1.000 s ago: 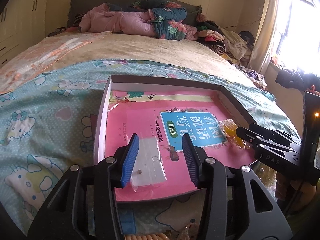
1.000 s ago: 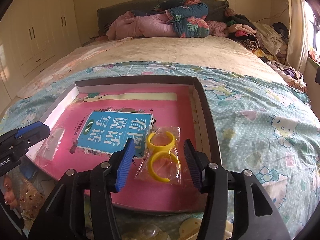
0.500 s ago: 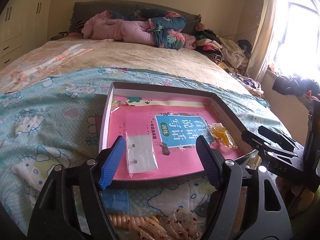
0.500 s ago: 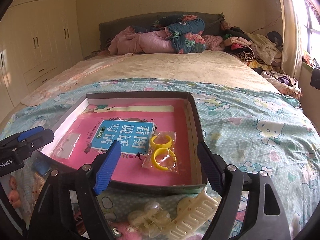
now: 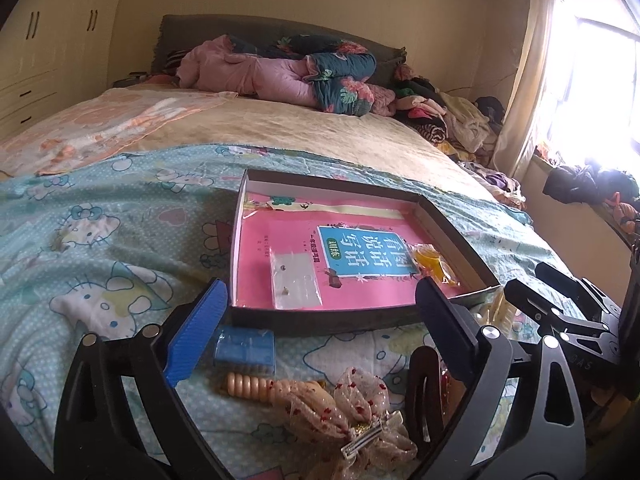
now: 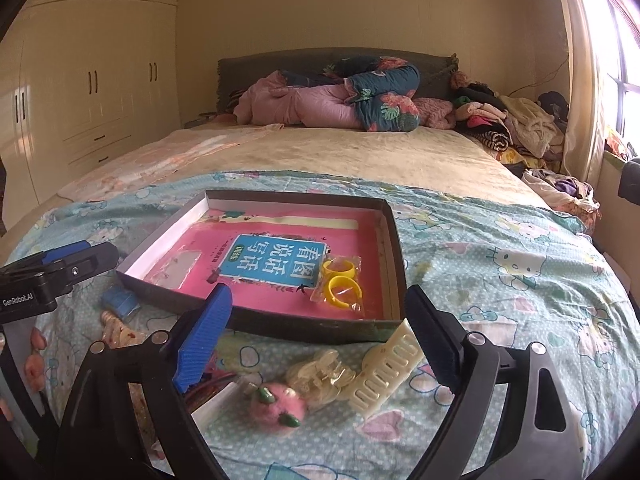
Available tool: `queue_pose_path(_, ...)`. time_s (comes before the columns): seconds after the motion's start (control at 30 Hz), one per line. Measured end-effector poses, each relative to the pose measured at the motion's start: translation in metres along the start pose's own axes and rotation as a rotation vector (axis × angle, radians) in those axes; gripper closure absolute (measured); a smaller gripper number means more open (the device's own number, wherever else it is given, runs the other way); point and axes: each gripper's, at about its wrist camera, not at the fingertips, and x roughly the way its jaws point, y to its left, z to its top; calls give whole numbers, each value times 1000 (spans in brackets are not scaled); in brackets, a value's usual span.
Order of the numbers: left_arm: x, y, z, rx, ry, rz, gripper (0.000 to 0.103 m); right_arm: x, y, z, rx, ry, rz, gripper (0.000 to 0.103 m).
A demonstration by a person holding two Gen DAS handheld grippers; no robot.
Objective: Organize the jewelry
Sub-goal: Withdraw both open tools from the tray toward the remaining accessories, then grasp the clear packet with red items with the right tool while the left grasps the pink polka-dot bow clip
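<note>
shallow box (image 6: 394, 240) on the bed holds two bagged items: earring packet (image 5: 295, 280) at 9 o'clock, yellow rings (image 6: 340, 282) at 3. left gripper (image 5: 320, 320) and right gripper (image 6: 316, 332) gape wide, empty. hair clips (image 6: 384, 372) and scrunchie (image 5: 352, 408), at the box's 6 o'clock, remain unsorted.

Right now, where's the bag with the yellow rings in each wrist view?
Left wrist: bag of yellow rings sits right of centre, in the tray's near-right corner, partly behind the left gripper finger.
Right wrist: bag of yellow rings sits centre frame, by the tray's right wall.
Shared landmark: the blue title panel on the pink book, beside the bag.
</note>
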Motion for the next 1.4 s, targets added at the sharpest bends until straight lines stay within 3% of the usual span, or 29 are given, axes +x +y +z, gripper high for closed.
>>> queue_pose_path(0.93, -33, 14, -47, 30, 50, 37, 17, -19, 49, -44, -36, 94, 82, 18)
queue_pose_path(1.23, -30, 18, -56, 15, 88, 31, 17, -6, 52, -53, 7, 172, 126, 34)
queue_pose_path(1.4, -24, 13, -62, 32, 120, 14, 17, 4, 50, -57, 28, 221, 147, 55)
